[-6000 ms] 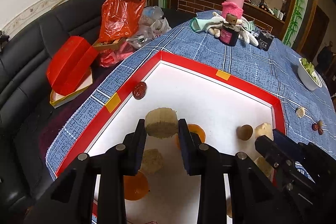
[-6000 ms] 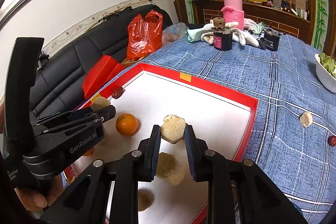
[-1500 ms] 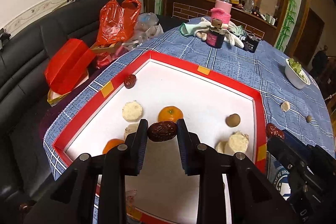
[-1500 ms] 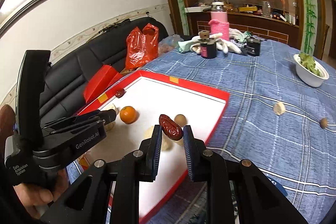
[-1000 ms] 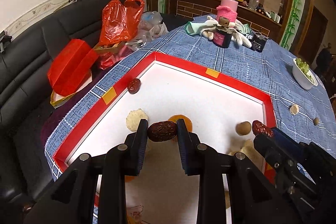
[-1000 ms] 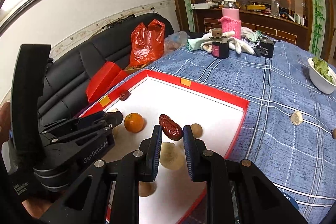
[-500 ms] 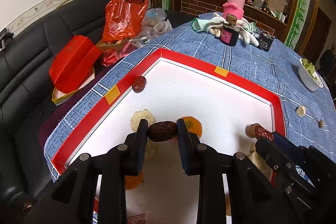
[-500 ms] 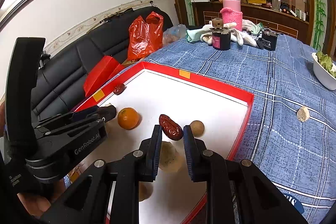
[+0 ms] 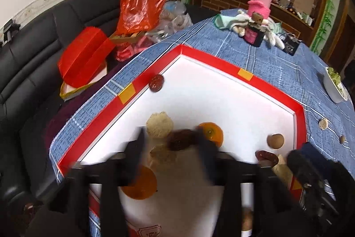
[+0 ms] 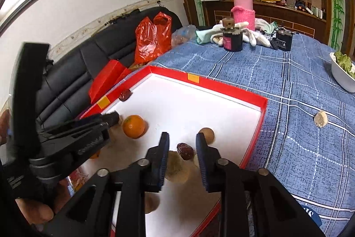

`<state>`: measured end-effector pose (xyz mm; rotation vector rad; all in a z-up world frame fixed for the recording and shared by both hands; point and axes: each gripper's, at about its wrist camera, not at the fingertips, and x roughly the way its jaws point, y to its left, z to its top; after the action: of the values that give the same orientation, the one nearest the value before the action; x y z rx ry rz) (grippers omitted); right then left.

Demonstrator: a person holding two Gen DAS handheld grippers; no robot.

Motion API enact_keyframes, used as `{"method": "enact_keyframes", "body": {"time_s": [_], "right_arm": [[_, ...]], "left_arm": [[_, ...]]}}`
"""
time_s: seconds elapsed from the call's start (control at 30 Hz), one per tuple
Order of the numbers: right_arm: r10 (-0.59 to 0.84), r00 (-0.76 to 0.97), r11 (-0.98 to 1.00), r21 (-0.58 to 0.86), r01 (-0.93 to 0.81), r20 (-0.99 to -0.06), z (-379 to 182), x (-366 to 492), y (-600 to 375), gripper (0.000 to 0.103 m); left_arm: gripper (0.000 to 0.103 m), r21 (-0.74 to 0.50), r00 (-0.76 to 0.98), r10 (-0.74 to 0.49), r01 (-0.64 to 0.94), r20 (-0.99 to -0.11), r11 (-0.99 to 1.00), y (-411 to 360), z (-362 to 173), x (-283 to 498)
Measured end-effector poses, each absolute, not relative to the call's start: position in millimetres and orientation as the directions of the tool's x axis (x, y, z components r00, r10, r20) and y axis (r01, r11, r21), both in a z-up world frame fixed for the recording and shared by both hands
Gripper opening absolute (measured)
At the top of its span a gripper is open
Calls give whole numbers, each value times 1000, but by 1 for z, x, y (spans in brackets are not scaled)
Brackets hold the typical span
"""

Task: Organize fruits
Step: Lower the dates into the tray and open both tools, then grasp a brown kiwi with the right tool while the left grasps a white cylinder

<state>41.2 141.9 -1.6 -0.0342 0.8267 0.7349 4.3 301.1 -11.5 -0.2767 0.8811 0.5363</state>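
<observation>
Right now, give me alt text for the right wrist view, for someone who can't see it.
The right claw is opening over a red-rimmed white tray, a dark red date loose between its fingers. An orange, a small brown fruit and pale round pieces also lie in the tray, on a blue checked tablecloth.
</observation>
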Motion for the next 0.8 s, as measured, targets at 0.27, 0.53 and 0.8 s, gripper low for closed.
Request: {"method": "enact_keyframes", "body": {"time_s": [0.27, 0.53, 0.8], "right_arm": [[576, 501, 778, 244, -579, -646, 16, 42, 108, 61], [512, 588, 844, 239, -480, -626, 28, 56, 29, 74], [277, 677, 960, 226, -165, -682, 1, 109, -113, 76]], "left_arm": [[80, 10, 540, 363, -547, -759, 837, 285, 5, 0], [80, -66, 644, 298, -478, -705, 876, 247, 30, 0], [80, -37, 723, 184, -278, -666, 960, 172, 40, 15]]}}
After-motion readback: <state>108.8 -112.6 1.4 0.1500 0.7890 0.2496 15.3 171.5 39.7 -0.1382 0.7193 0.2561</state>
